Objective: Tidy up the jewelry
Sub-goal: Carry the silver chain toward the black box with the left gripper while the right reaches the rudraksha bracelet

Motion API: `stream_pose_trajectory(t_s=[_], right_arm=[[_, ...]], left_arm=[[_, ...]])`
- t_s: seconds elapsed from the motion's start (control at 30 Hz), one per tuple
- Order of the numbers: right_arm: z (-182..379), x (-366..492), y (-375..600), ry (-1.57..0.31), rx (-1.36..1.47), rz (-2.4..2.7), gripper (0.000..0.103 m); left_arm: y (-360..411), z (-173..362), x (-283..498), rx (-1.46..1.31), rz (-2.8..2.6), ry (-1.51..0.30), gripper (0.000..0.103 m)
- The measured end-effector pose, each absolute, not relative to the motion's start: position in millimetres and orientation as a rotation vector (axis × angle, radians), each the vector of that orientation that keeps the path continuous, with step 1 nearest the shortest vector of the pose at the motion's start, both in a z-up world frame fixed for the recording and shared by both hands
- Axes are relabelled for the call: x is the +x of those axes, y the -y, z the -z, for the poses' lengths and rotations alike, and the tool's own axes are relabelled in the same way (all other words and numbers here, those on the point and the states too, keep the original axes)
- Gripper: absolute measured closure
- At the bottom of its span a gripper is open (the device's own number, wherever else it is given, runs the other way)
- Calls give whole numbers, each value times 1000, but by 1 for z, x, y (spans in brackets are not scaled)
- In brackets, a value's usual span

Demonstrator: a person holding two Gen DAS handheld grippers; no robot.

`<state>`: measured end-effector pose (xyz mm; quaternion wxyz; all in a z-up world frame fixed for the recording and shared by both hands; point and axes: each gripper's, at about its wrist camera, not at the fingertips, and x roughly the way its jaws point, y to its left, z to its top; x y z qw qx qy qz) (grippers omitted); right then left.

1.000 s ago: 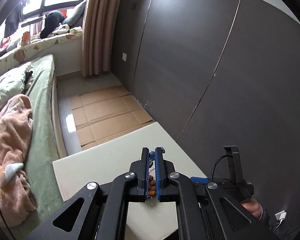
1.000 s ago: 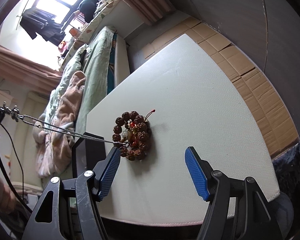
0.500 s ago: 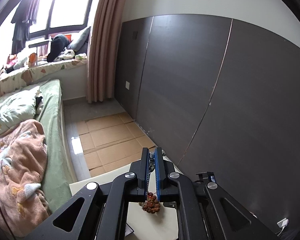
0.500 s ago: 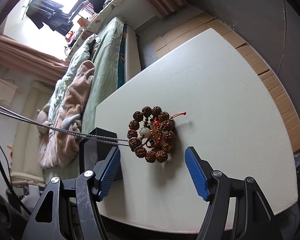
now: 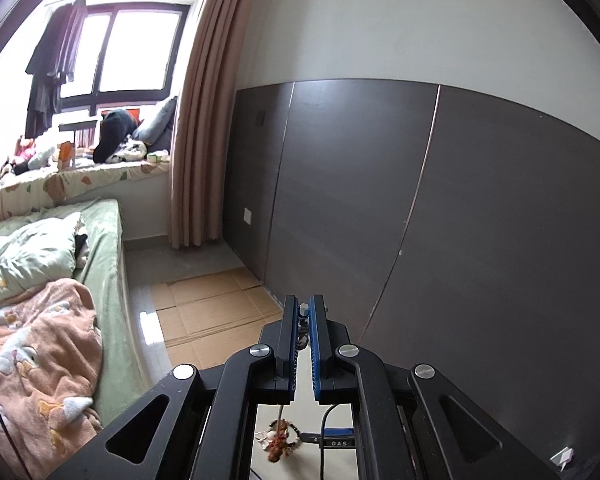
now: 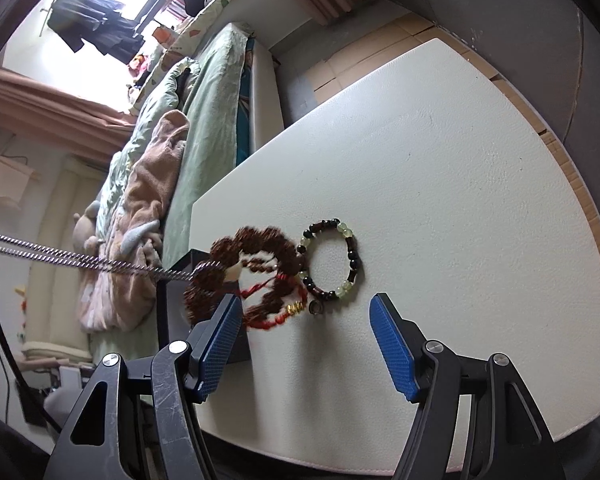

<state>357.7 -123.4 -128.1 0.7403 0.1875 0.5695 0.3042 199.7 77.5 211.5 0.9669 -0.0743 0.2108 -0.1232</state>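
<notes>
Jewelry is seen at both tools. A silver chain (image 6: pixel 80 260) is clamped between the nearly closed blue pads of the left tool (image 5: pixel 304 322), its clasp end visible between the fingertips; from there it runs down under the tool to a brown seed-bead bracelet (image 6: pixel 256 276) strung on it. In the right wrist view that bracelet is blurred, with a red cord and small gold beads, just ahead of the left finger (image 6: pixel 220 336) of the right tool (image 6: pixel 308 344); whether it rests on the counter (image 6: pixel 460 200) or hangs just above it cannot be told. Just beside it, apparently touching, a second bracelet of dark and pale green beads (image 6: pixel 332 266) lies flat on the counter, ahead of the gap between the fingers. The right tool is spread wide and grips nothing. A black box (image 6: pixel 176 292) is seen at the counter's edge behind the left finger. Beyond the counter a bed (image 6: pixel 204 96) with a green cover and a peach blanket (image 6: pixel 140 216) is recorded, with cardboard sheets (image 5: pixel 212 308) on the floor ahead of the left tool.
</notes>
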Motion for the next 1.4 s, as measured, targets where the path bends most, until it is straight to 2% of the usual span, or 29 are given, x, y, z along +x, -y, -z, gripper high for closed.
stream_pose_trajectory(t_s=[0.23,0.5,0.63,0.8,1.4], right_arm=[[131,355,135,-1248,429,-651,36],[137,349,147,-1264,431,-631,36],[139,347,145,-1273,428,-628,36],[146,342,140,-1293,417,-631,36],[146,333,118,-1311,372,-675,36]], left_arm=[[-67,-209,205,-135,277,-424,98],[-65,-129,247,-174,269,-633,98],[-74,-112,251,-188,247,-672,98],[-88,-115,246,-207,207,-664,98],[-124,-178,212,-205,138,-479,98]])
